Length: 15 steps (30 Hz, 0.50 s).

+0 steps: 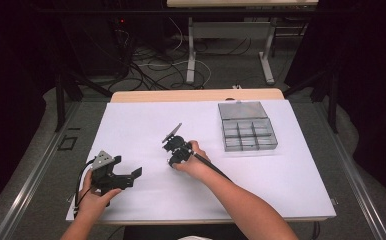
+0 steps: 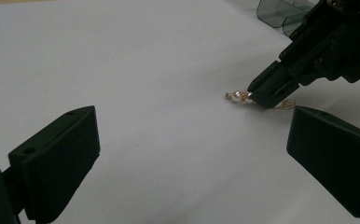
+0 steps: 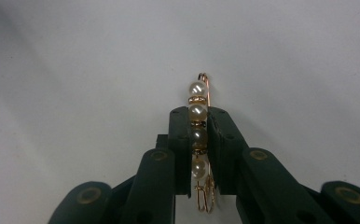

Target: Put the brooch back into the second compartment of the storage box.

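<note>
**Tech A:** White sheet covers the counter (image 1: 146, 125) in the high view. Report positions.

**Tech B:** Left tongs (image 1: 126, 176) rest near the front left, jaws spread, nothing between them. Right tongs (image 1: 173, 152) point down at mid-counter. A grey divided box (image 1: 248, 134) sits well apart, to the right, lid open.

**Tech A:** Left gripper view?

**Tech B:** Its own jaws stand wide apart. Farther off, the right tongs (image 2: 266, 88) touch down on a pearl pin (image 2: 238, 96) lying on the sheet.

**Tech A:** Right gripper view?

**Tech B:** Jaws are closed in on the pearl pin (image 3: 198, 135), one each side of the bead row; the top pearl and wire loop project beyond the tips.

**Tech A:** Handling notes?

**Tech B:** Judged light, small and rigid. Pearls are round and likely slippery; the thin gold wire may bend. Grip across the bead row mid-length, with moderate pressure.
</note>
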Tool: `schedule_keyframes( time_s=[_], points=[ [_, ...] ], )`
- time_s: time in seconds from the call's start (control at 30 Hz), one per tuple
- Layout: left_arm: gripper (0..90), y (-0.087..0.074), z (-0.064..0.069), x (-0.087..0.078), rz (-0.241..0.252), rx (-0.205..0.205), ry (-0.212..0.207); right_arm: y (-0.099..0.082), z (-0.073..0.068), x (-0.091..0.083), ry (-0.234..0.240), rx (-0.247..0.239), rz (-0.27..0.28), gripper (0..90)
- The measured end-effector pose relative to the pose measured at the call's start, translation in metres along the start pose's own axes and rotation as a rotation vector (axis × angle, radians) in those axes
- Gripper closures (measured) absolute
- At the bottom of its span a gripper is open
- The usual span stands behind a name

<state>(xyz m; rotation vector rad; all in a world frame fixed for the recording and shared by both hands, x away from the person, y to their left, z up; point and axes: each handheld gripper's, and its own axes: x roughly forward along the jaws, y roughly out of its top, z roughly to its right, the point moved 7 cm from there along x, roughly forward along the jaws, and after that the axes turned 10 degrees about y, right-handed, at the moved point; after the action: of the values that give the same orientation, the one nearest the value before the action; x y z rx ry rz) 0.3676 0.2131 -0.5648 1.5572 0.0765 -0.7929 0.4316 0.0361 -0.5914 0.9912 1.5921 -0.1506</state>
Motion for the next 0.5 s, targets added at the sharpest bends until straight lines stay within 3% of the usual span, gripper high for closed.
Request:
schedule_keyframes(
  time_s=[0.1,0.13,0.23,0.27,0.3,0.37,0.43,0.47,0.5],
  points=[
    [2.2,0.0,0.0,0.0,0.007,-0.002,0.005,0.0,0.001,-0.003,0.0,-0.006,0.002,80.8],
    [2.2,0.0,0.0,0.0,0.007,-0.002,0.005,0.002,0.001,-0.001,0.006,-0.006,0.045,80.8],
    [2.2,0.0,0.0,0.001,0.006,-0.003,0.005,0.001,0.001,-0.006,-0.001,-0.001,0.01,80.8],
    [2.2,0.0,0.0,0.001,0.005,-0.003,0.004,0.003,0.001,-0.004,0.006,-0.005,0.053,80.8],
    [2.2,0.0,0.0,0.001,0.005,-0.002,0.005,0.001,0.001,-0.008,0.007,0.001,0.011,80.8],
    [2.2,0.0,0.0,0.001,0.005,-0.001,0.005,0.001,0.002,-0.01,0.007,0.002,0.011,80.8],
    [2.2,0.0,0.0,0.001,0.005,-0.001,0.005,0.003,0.003,-0.009,0.02,0.0,0.063,80.8],
    [2.2,0.0,0.0,0.0,-0.005,0.003,0.0,0.002,0.003,-0.013,0.02,0.001,0.023,80.8],
    [2.2,0.0,0.0,0.0,-0.004,0.002,0.001,0.002,0.002,-0.013,0.017,0.017,0.027,80.8]
  ],
)
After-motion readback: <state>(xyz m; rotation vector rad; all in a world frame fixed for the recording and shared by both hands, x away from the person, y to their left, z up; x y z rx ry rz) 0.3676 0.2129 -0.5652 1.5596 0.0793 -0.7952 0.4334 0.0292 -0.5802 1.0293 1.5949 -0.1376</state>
